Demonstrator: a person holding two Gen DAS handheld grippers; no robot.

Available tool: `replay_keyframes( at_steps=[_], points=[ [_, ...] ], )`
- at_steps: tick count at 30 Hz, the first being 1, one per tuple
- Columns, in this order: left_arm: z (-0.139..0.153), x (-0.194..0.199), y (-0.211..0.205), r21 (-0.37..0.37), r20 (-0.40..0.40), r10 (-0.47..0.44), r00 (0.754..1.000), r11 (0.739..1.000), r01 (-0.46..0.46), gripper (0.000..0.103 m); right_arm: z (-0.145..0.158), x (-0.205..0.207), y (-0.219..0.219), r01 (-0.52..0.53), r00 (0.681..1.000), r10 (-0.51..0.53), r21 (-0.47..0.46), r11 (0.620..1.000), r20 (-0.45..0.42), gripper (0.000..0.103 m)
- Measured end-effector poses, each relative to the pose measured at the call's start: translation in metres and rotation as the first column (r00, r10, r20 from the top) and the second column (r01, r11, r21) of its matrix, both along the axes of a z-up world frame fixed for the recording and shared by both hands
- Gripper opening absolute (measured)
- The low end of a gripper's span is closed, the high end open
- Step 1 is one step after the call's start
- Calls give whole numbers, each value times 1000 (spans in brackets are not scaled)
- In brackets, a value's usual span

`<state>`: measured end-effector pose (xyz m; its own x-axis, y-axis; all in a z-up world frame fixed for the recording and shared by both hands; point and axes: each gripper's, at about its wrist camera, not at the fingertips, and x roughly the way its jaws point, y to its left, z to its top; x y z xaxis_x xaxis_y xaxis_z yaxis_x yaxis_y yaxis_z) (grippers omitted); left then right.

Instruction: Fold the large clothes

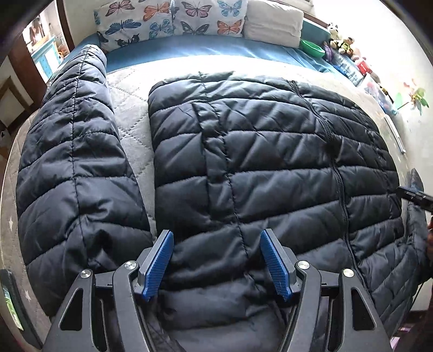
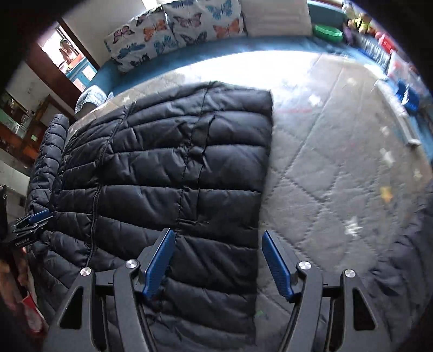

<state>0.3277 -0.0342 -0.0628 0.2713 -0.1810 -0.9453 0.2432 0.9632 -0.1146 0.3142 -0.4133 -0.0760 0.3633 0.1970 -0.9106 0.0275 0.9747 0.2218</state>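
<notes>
Both grippers, left [image 1: 216, 260] and right [image 2: 217, 260], gape empty over the jacket [image 1: 257, 162], whose zip runs straight away; left sleeve [image 1: 73, 162] nearer left gripper.

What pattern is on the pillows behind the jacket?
Colourful butterflies on white pillows, best seen in the left wrist view.

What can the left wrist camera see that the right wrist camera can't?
Only the left wrist view shows the jacket's long sleeve laid out whole beside the body, and the left claw open over the collar end. Only the right wrist view shows the jacket's straight folded edge, the wide bare quilt beside it, and the right claw open. Both show the dark puffer jacket, the butterfly pillows and the green bowl.
</notes>
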Motion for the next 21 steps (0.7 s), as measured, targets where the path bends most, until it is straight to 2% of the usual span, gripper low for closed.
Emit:
replay_keyframes(
  at_steps=[3,5,8,12,14,16,17,19,21],
  points=[
    [-3,5,2,16,0,9,1000,1000,-9,70,-6,1,6,-19,1000,19,-29,999,-11,73],
    [-2,9,3,60,26,15,1000,998,-17,70,-10,1,9,-32,999,32,-45,998,-18,73],
    [-1,13,11,70,31,19,999,997,-21,70,-9,-1,11,-46,999,45,-50,998,-16,73],
    [-7,22,21,-12,-14,55,998,998,-55,70,-11,4,11,-47,999,47,-47,998,-12,71],
    [-10,25,19,-43,-14,35,999,998,-36,69,-13,8,11,-49,999,48,-41,998,-12,71],
    [-12,24,14,-42,-5,6,1000,999,-6,66,-12,9,9,-49,999,49,-36,998,-14,70],
    [-14,24,12,-33,0,-1,1000,999,1,63,-12,11,10,-52,999,51,-35,998,-14,69],
    [-15,24,7,-21,26,-15,1000,1000,16,53,-10,10,12,-56,998,56,-41,998,-1,59],
    [-11,20,8,-13,66,-19,998,1000,20,34,-5,10,14,-60,998,61,-59,996,18,44]
  ],
)
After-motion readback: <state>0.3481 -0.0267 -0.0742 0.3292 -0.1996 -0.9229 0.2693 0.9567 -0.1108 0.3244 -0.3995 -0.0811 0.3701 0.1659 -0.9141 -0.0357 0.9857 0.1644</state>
